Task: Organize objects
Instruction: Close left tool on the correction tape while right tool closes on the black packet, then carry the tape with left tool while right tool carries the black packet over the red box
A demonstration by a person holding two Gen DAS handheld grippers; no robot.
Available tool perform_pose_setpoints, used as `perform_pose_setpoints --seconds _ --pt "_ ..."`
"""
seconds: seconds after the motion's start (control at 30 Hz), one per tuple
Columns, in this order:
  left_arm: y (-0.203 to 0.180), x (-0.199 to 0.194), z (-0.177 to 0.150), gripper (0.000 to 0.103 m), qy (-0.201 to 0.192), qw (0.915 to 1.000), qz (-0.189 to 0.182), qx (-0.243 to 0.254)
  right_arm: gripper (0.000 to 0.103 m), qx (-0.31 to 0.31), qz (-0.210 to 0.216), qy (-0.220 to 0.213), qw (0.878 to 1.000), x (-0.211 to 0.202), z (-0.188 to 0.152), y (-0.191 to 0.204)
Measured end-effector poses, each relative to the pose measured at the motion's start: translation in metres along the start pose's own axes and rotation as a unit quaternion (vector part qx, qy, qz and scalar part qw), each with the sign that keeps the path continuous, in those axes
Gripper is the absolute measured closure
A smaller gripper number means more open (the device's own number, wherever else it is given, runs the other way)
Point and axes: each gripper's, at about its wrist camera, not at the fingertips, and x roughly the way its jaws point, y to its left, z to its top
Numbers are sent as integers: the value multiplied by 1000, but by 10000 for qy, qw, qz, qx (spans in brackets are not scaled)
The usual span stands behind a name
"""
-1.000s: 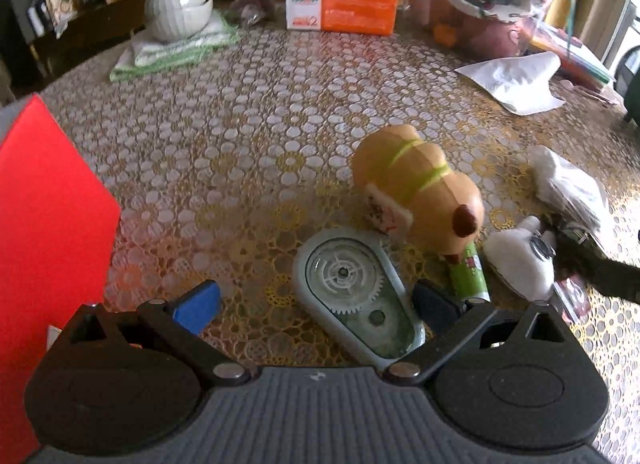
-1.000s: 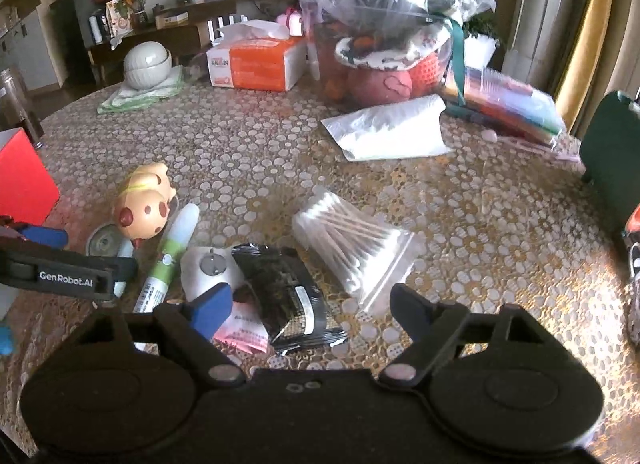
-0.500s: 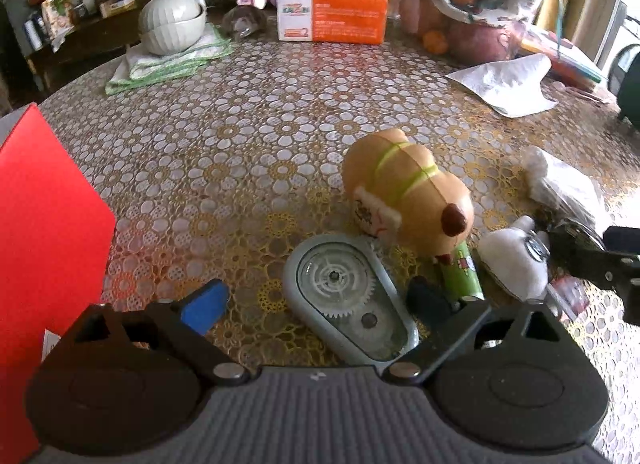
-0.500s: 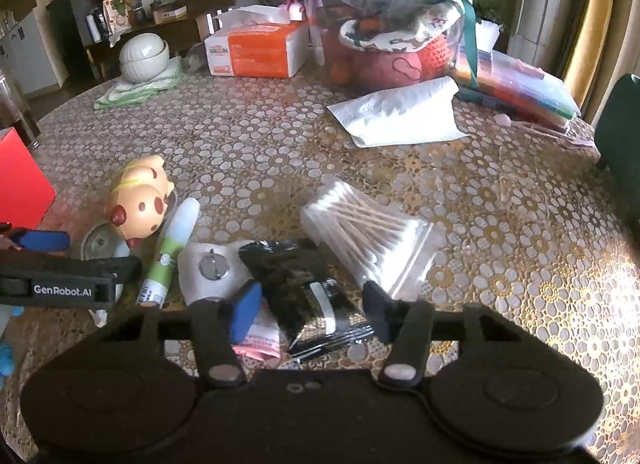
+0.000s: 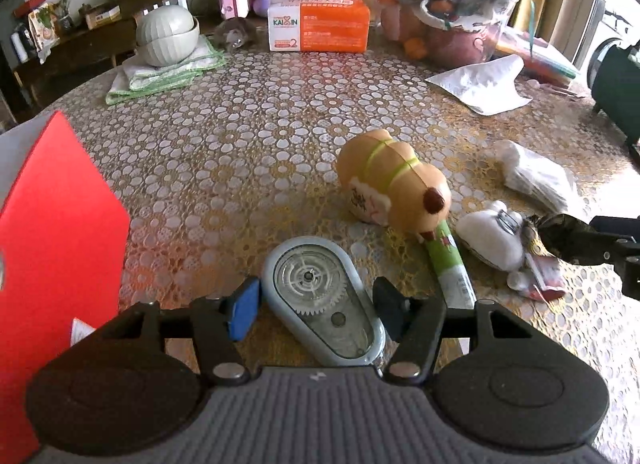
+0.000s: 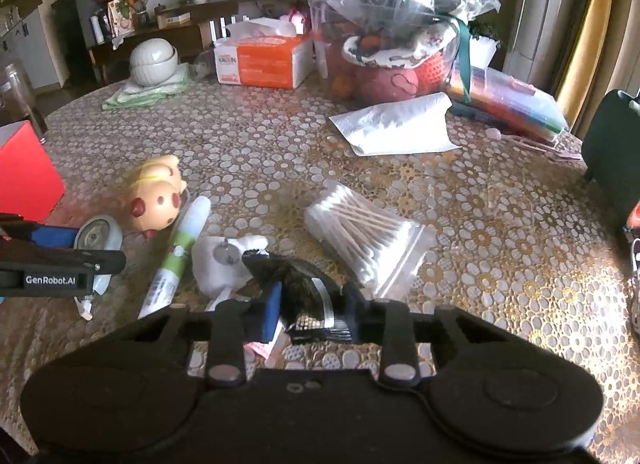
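My left gripper (image 5: 316, 306) has closed around a grey correction-tape dispenser (image 5: 320, 296) lying on the table; its pads touch or nearly touch the sides. My right gripper (image 6: 314, 304) is shut on a black packet (image 6: 308, 288), lifted slightly off the table. Next to them lie an orange pig toy (image 5: 394, 180), a green-and-white glue stick (image 5: 450, 264), a white plush keychain (image 5: 490, 238) and a bag of cotton swabs (image 6: 362, 230).
A red box (image 5: 52, 236) stands at the left. At the back are a tissue box (image 5: 318, 24), white bowls on a green cloth (image 5: 166, 40), a plastic-wrapped basket (image 6: 396, 48) and a white paper bag (image 6: 396, 126). The table has a floral cloth (image 5: 240, 136).
Both grippers have closed in: the left around the tape dispenser, the right onto the black packet, which now crumples and rises between its pads.
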Motion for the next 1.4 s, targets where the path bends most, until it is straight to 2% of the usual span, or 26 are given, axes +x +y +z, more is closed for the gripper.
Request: perform_pose_setpoints --seconds 0.33,0.5,0.77,1.0,1.4 --pt "1 -38 -24 42 9 9995 -309 -67 75 42 12 -304 9995 -47 -12 8" --pt "3 -63 -35 42 -11 9988 -480 -42 75 47 160 -423 9990 -75 -19 18" --pt "12 -102 -51 42 -81 9974 -713 -55 75 33 374 -550 9978 -113 -33 47" --pt "28 -140 -58 42 -325 9954 -893 -74 75 -13 550 -615 9966 -136 -40 78" --pt "70 -182 -67 42 -528 9948 -865 -91 75 -408 890 -820 9918 -160 -28 144"
